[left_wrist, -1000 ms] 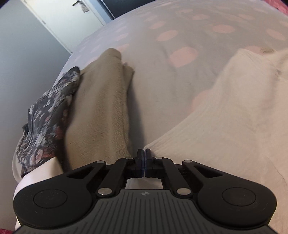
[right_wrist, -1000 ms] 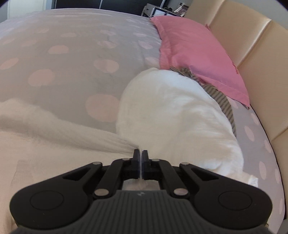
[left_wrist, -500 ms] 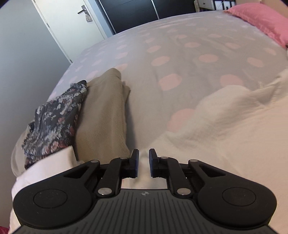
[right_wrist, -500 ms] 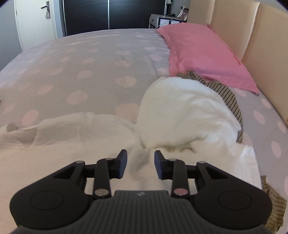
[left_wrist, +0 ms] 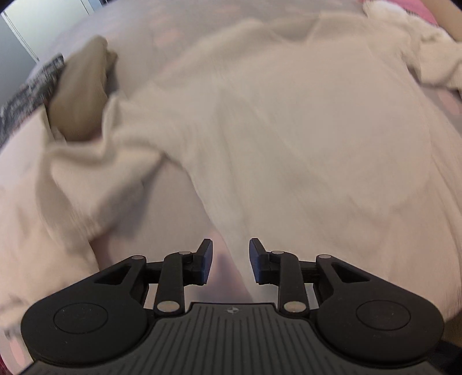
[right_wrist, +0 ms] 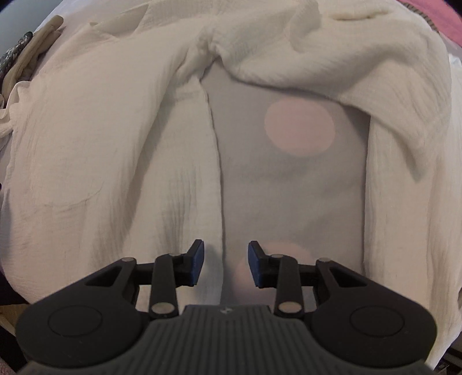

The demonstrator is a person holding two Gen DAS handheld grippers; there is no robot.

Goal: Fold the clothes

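A cream crinkled garment (left_wrist: 303,138) lies spread over the grey bedspread with pink dots (right_wrist: 288,178). In the blurred left wrist view its body fills the frame and a sleeve (left_wrist: 95,178) trails off to the left. My left gripper (left_wrist: 231,258) is open just above the garment's near edge, holding nothing. In the right wrist view the garment (right_wrist: 109,150) shows two panels with bare bedspread between them. My right gripper (right_wrist: 225,261) is open over the left panel's inner edge and the gap, with nothing between its fingers.
A folded tan garment (left_wrist: 80,95) and a dark floral one (left_wrist: 26,92) lie at the left; both also show in the right wrist view's top left corner (right_wrist: 31,57). A white fluffy item (left_wrist: 415,49) sits at the far right. A pink pillow (right_wrist: 433,20) shows top right.
Both grippers went from shut on the cream garment to open, letting it go, then pulled back and tilted down toward its near edge. The garment now lies spread flat.
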